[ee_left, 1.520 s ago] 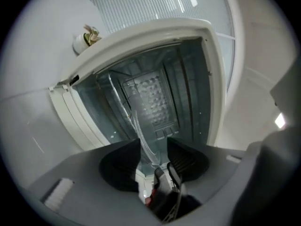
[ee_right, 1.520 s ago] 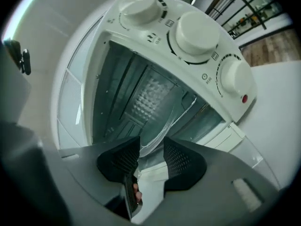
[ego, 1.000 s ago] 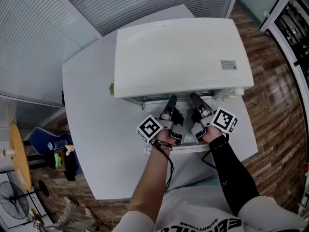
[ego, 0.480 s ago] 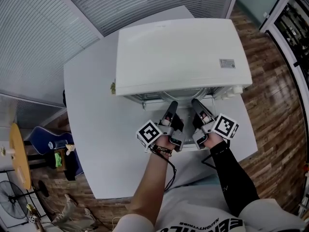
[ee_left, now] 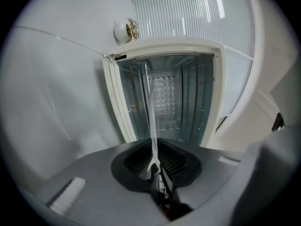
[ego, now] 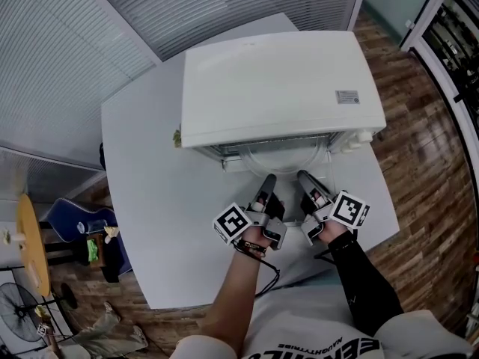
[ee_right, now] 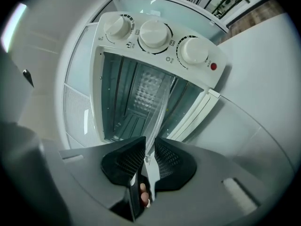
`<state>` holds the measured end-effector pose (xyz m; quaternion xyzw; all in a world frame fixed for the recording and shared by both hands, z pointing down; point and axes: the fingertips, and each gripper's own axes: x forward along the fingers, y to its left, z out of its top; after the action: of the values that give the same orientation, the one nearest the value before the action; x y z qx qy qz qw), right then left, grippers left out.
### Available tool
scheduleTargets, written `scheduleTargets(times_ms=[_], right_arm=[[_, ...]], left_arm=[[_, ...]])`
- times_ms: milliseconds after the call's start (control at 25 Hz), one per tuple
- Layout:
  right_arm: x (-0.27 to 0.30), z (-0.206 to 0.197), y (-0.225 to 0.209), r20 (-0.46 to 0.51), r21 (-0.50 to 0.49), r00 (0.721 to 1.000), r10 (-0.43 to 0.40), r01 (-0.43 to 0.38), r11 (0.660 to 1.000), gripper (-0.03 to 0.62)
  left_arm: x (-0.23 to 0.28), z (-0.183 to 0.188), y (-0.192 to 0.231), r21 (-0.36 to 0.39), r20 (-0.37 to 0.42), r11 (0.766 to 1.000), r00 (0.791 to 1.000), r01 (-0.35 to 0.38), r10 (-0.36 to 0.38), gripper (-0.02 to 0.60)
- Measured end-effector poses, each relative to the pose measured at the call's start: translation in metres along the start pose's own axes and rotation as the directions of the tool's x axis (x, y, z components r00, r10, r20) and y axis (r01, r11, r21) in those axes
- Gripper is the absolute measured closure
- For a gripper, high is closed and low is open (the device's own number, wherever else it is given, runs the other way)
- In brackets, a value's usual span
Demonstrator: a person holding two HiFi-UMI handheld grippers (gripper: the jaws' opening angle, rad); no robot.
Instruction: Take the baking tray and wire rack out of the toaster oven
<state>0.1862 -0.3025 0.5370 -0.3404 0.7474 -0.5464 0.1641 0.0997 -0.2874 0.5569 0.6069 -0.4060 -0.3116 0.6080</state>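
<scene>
Looking down, your left gripper (ego: pixel 267 179) and right gripper (ego: pixel 305 176) sat side by side before the oven (ego: pixel 277 88). Left gripper view: jaws pinched the tray (ee_left: pixel 151 121) by its thin rim, far end inside the oven. Right gripper view: same pinch. Pulling unevenly could skew it and jam it.

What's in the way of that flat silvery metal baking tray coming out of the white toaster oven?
Nothing visible. Left gripper and right gripper both clamp the flat silvery metal baking tray by its front edge, and the white toaster oven stands open.
</scene>
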Motion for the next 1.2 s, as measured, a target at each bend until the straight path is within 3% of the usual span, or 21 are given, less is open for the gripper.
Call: scheduleTargets(times_ms=[120, 400, 720, 1200], right_arm=[[0.0, 0.001, 0.004, 0.003, -0.016, 1.0, 0.026, -0.025, 1.0, 0.533], [0.003, 0.009, -0.002, 0.019, -0.017, 1.0, -0.005, 0.005, 1.0, 0.526], [0.026, 0.037, -0.021, 0.042, 0.025, 0.999, -0.033, 0.032, 0.999, 0.522], [0.045, 0.047, -0.023, 0.034, 0.055, 0.999, 0.022, -0.024, 0.998, 0.523]], left_arm=[[-0.001, -0.001, 0.002, 0.009, -0.003, 1.0, 1.0, -0.003, 0.003, 0.488], [0.01, 0.003, -0.005, 0.031, -0.004, 0.999, 0.999, 0.04, -0.04, 0.463], [0.042, 0.026, 0.0, 0.032, 0.022, 0.999, 0.999, 0.03, -0.031, 0.445], [0.062, 0.034, -0.002, 0.057, 0.039, 0.998, 0.998, 0.041, -0.043, 0.43]])
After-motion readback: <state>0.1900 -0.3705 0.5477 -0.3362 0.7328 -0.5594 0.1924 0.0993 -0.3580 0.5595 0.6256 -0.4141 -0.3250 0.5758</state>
